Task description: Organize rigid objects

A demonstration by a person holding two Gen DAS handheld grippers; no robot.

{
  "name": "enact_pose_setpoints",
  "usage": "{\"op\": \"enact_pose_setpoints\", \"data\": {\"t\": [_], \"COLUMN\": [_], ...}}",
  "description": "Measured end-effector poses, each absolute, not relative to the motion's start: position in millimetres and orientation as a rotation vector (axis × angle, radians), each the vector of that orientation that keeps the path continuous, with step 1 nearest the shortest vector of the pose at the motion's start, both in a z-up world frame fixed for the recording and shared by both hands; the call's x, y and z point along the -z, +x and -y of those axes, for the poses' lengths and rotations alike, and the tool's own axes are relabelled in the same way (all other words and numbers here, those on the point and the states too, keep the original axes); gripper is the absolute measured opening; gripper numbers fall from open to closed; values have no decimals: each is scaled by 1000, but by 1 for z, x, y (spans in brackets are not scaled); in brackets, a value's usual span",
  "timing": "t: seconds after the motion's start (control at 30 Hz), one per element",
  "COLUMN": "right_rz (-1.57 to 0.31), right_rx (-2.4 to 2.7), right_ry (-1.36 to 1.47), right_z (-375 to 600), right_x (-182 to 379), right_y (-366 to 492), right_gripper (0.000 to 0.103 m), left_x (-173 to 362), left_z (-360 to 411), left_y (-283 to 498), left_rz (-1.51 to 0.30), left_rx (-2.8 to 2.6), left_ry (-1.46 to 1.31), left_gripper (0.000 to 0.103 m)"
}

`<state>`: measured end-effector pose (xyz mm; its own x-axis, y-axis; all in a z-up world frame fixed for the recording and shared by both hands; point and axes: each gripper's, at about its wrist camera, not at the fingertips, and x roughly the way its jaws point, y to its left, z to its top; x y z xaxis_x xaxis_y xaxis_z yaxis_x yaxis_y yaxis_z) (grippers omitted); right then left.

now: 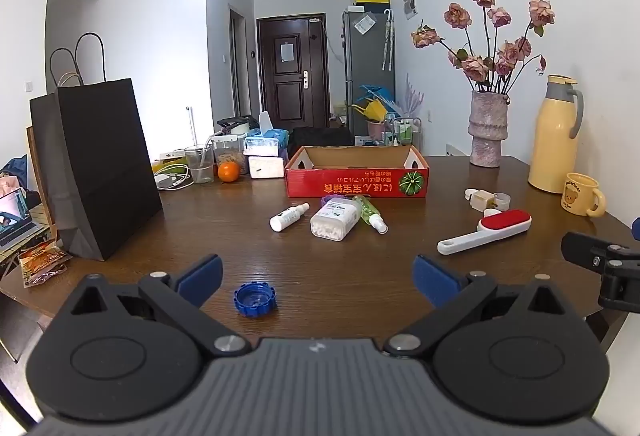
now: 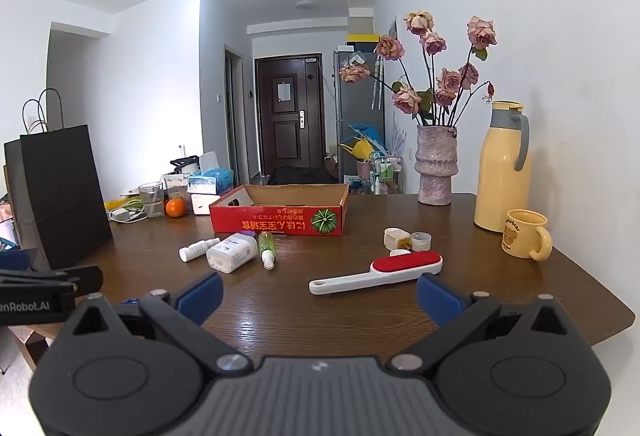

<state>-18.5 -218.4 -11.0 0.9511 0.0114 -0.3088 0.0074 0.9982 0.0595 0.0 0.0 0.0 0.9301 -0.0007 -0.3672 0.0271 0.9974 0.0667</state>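
A red cardboard box (image 1: 356, 183) (image 2: 276, 223) stands open at the back of the brown table. In front of it lie a small white bottle (image 1: 288, 217) (image 2: 198, 249), a white cotton-swab box (image 1: 335, 220) (image 2: 232, 252) and a green spray bottle (image 1: 370, 213) (image 2: 266, 247). A red and white lint brush (image 1: 486, 231) (image 2: 378, 272) lies to the right, with small white containers (image 1: 486, 199) (image 2: 406, 239) behind it. A blue cap (image 1: 255, 299) sits between the wide-apart fingers of my left gripper (image 1: 316, 278), which is open. My right gripper (image 2: 320, 294) is open too, just short of the brush.
A black paper bag (image 1: 96, 171) (image 2: 56, 191) stands at the left. A vase of dried roses (image 1: 489, 127) (image 2: 436, 165), a yellow jug (image 1: 554, 133) (image 2: 504, 165) and a yellow mug (image 1: 582, 193) (image 2: 524, 234) line the right. A glass, an orange (image 1: 229, 171) and boxes crowd the back left.
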Motion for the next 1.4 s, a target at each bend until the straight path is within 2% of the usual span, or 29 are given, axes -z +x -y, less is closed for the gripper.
{"op": "enact_pose_setpoints", "data": {"t": [1.4], "right_rz": [-319], "right_rx": [-6], "right_ry": [61], "right_z": [217], "right_x": [13], "right_y": [-19], "right_gripper": [103], "left_x": [2], "left_z": [-1], "left_y": [1], "left_rz": [-380], "left_rx": [2], "left_ry": [38], "left_gripper": [103]}}
